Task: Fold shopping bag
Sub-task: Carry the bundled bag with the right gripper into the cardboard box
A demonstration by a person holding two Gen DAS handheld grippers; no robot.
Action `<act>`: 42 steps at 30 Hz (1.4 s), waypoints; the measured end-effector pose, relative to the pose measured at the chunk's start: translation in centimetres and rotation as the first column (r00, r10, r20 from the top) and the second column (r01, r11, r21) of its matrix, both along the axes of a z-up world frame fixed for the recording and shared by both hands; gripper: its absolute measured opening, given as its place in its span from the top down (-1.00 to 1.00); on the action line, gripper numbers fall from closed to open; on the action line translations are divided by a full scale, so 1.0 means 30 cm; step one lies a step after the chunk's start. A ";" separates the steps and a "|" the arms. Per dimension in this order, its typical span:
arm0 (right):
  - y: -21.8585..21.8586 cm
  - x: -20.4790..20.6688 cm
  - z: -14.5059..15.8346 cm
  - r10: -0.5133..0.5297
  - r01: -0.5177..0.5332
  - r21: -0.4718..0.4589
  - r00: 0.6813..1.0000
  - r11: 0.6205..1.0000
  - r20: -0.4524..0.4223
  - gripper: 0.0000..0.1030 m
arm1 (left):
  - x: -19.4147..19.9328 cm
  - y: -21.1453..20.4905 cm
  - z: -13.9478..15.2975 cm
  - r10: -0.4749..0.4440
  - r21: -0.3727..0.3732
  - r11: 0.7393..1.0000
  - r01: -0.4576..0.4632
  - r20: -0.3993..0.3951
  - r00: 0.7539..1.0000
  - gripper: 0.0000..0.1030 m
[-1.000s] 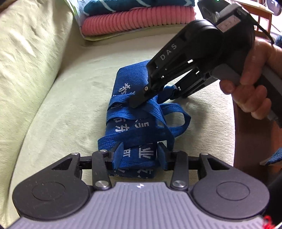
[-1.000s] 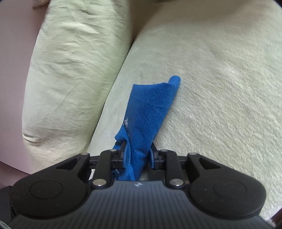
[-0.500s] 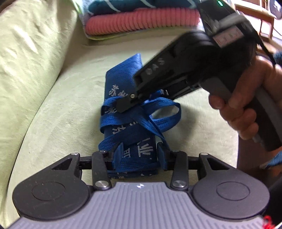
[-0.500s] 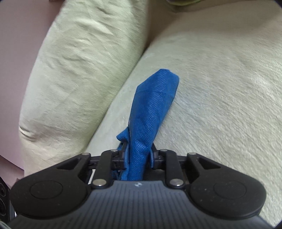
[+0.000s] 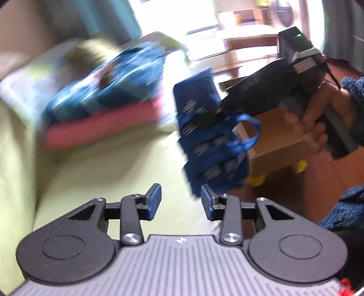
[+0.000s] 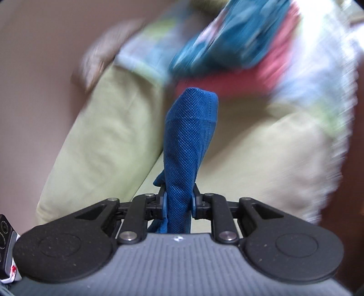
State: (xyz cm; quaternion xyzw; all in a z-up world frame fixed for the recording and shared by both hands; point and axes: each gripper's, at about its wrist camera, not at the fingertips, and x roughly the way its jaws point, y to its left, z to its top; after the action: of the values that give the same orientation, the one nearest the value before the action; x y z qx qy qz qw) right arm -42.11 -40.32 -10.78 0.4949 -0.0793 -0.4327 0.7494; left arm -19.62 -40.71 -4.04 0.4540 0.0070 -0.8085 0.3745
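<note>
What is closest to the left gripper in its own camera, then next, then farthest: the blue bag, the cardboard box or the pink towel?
From the left gripper:
1. Blue bag, just ahead on the right, in the air.
2. Cardboard box, behind the bag, right.
3. Pink towel, far back, left.

A pale green sofa cushion [image 5: 95,168] is filling the lower left of the left wrist view, with a blurred stack of folded textiles [image 5: 102,107], teal over pink, sitting on it at centre left. Bright daylight is pouring through a window [image 5: 200,20] at the upper centre. A wooden table [image 5: 252,43] is standing at the upper right. A reddish-brown floor [image 5: 318,182] is showing at right, where a cardboard box [image 5: 277,141] is resting.
</note>
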 end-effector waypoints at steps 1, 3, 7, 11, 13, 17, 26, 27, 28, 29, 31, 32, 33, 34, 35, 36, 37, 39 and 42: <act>0.031 -0.123 -0.006 -0.058 0.059 0.004 0.998 0.998 -0.023 0.66 | -0.097 -0.018 -0.026 -0.048 0.007 0.999 0.048 -0.005 0.999 0.12; 0.086 -0.351 -0.038 -0.157 0.159 0.029 0.985 0.987 -0.075 0.66 | -0.255 -0.049 -0.082 -0.121 0.028 0.992 0.121 0.010 0.993 0.12; 0.153 -0.713 -0.154 -0.259 0.282 0.118 0.949 0.952 -0.178 0.66 | -0.507 -0.135 -0.230 -0.214 0.082 0.974 0.210 0.048 0.976 0.12; 0.102 -0.831 -0.286 -0.253 0.295 0.189 0.943 0.937 -0.217 0.66 | -0.671 -0.273 -0.398 -0.248 0.183 0.954 0.239 0.029 0.968 0.12; 0.050 -0.824 -0.349 -0.204 0.253 0.212 0.952 0.944 -0.230 0.66 | -0.729 -0.322 -0.480 -0.254 0.215 0.947 0.238 0.048 0.966 0.13; -0.078 -0.713 -0.465 -0.079 0.160 0.267 0.954 0.950 -0.290 0.66 | -0.766 -0.432 -0.625 -0.227 0.294 0.935 0.200 0.060 0.972 0.13; -0.244 -0.617 -0.724 0.103 0.004 0.434 0.970 0.901 -0.222 0.66 | -0.775 -0.575 -0.826 -0.230 0.390 0.902 0.185 0.072 0.971 0.17; -0.255 -0.623 -0.749 0.095 0.001 0.450 0.977 0.893 -0.192 0.66 | -0.780 -0.575 -0.833 -0.254 0.393 0.895 0.212 0.057 0.966 0.17; -0.268 -0.631 -0.782 0.081 0.001 0.470 0.984 0.883 -0.156 0.66 | -0.787 -0.574 -0.842 -0.277 0.394 0.889 0.236 0.051 0.959 0.17; -0.284 -0.639 -0.820 0.063 0.002 0.492 0.991 0.871 -0.115 0.66 | -0.795 -0.572 -0.852 -0.300 0.392 0.884 0.257 0.053 0.952 0.17; -0.307 -0.645 -0.877 0.038 0.000 0.522 0.997 0.853 -0.061 0.66 | -0.823 -0.575 -0.898 -0.349 0.399 0.869 0.293 0.073 0.934 0.17; -0.318 -0.646 -0.900 0.028 0.000 0.532 0.999 0.847 -0.044 0.66 | -0.835 -0.578 -0.922 -0.366 0.405 0.862 0.304 0.083 0.927 0.17; -0.325 -0.646 -0.914 0.023 -0.002 0.536 0.999 0.844 -0.033 0.66 | -0.846 -0.581 -0.944 -0.381 0.409 0.857 0.313 0.092 0.920 0.17; -0.333 -0.642 -0.930 0.017 -0.005 0.537 1.000 0.843 -0.016 0.66 | -0.859 -0.586 -0.968 -0.394 0.414 0.852 0.321 0.101 0.914 0.17; -0.339 -0.637 -0.945 0.008 -0.008 0.538 1.000 0.843 0.002 0.66 | -0.868 -0.590 -0.986 -0.403 0.419 0.847 0.328 0.105 0.909 0.17; -0.344 -0.633 -0.958 -0.001 -0.009 0.539 1.000 0.842 0.018 0.66 | -0.878 -0.594 -1.006 -0.418 0.423 0.840 0.340 0.106 0.902 0.17; -0.347 -0.627 -0.973 -0.013 -0.010 0.538 0.999 0.843 0.038 0.66 | -0.891 -0.598 -1.030 -0.440 0.427 0.830 0.358 0.107 0.892 0.17; -0.351 -0.616 -0.997 -0.034 -0.010 0.535 0.997 0.845 0.072 0.66 | -0.898 -0.595 -1.054 -0.464 0.430 0.820 0.378 0.114 0.878 0.17; -0.349 -0.605 -1.018 -0.045 -0.009 0.529 0.995 0.848 0.089 0.66 | -0.928 -0.604 -1.114 -0.518 0.445 0.791 0.419 0.125 0.846 0.17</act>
State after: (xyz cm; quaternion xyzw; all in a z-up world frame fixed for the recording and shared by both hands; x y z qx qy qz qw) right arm -60.27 -50.78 -41.31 0.7018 0.0017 -0.4200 0.5754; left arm -47.47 -58.82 -37.45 0.6024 0.0133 -0.7960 0.0575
